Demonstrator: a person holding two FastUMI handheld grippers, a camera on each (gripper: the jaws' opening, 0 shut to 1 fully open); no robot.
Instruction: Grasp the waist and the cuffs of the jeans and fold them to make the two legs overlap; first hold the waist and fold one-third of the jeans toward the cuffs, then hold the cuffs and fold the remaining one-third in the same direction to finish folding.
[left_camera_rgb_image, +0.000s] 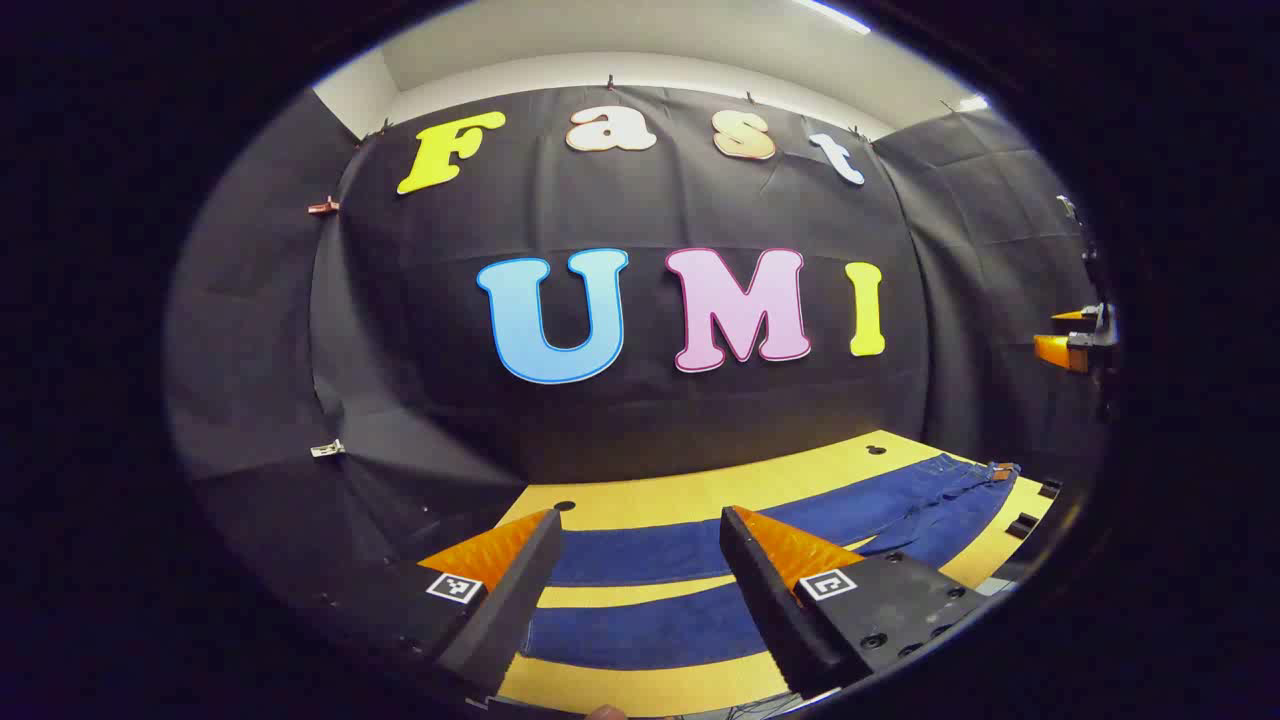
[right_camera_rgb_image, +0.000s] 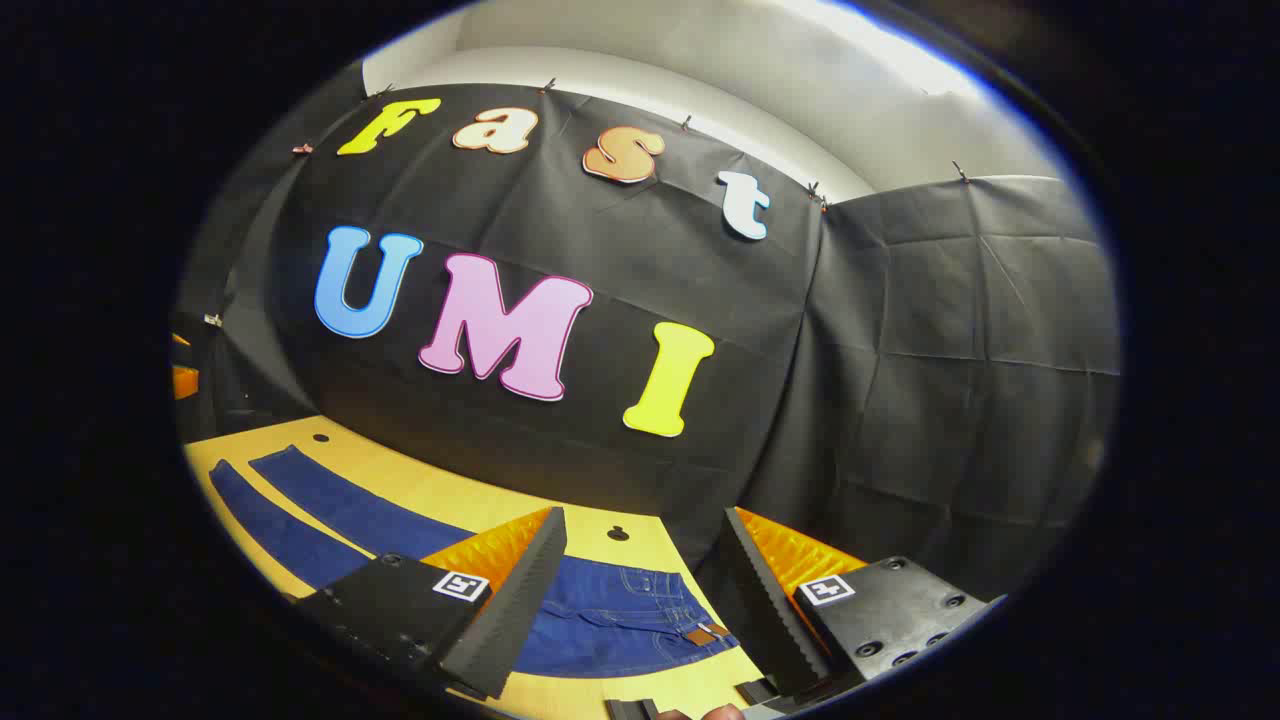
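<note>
1. Table (left_camera_rgb_image: 690, 495): a yellow wooden top with small dark holes, enclosed by black cloth walls (left_camera_rgb_image: 250, 330) beneath a pale ceiling (left_camera_rgb_image: 650, 30).
2. Jeans (left_camera_rgb_image: 700, 545): dark blue, laid flat on the table with the two legs spread apart, a strip of bare wood between them; in the right gripper view the jeans (right_camera_rgb_image: 610, 620) show the waist end, with a brown tag, near the table's edge.
3. Left gripper (left_camera_rgb_image: 640, 530): raised above the leg end, fingers parted, nothing between them.
4. Right gripper (right_camera_rgb_image: 645, 540): raised above the waist, fingers likewise apart and empty; it appears in the left gripper view at the far right (left_camera_rgb_image: 1075, 335).
</note>
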